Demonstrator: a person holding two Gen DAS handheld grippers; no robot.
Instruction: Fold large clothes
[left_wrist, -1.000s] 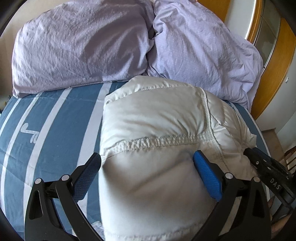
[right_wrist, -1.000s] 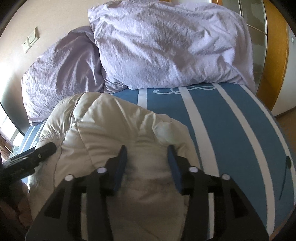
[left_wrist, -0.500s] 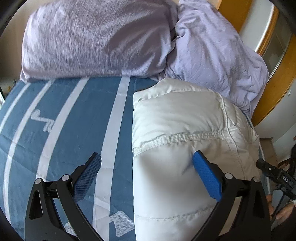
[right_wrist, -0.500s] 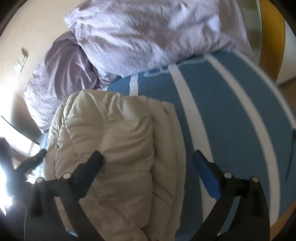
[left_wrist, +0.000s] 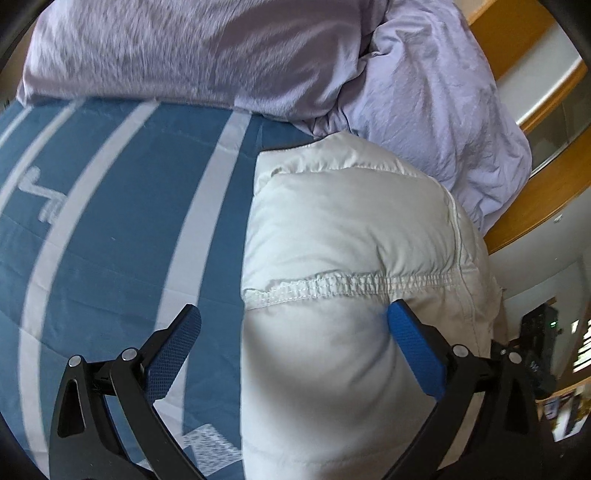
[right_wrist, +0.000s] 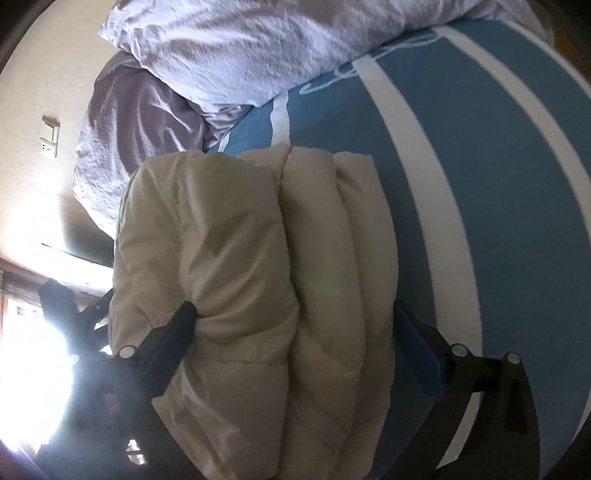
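Note:
A white puffy jacket (left_wrist: 351, 240) lies folded into a thick bundle on the blue, white-striped bed cover (left_wrist: 129, 221). My left gripper (left_wrist: 295, 339) is open over its left edge. One blue pad (left_wrist: 410, 343) rests against the padding and the other pad (left_wrist: 177, 347) hangs over bare cover. In the right wrist view the jacket (right_wrist: 240, 258) shows stacked layers. My right gripper (right_wrist: 295, 336) stands open wide, straddling the bundle. Its left finger (right_wrist: 177, 332) touches a fold and its right finger (right_wrist: 417, 350) is beside the bundle's edge.
Two lilac pillows (left_wrist: 184, 48) (left_wrist: 424, 92) lie at the head of the bed, just beyond the jacket. A wooden frame (left_wrist: 535, 206) runs along the right. Striped cover (right_wrist: 461, 166) stretches right of the bundle. A wall socket (right_wrist: 50, 138) and bright window glare sit at the left.
My right gripper's jaws went from pinching a fold of the jacket to wide apart around the bundle. Both grippers rolled and dropped closer. The jacket now sits further right in the left wrist view.

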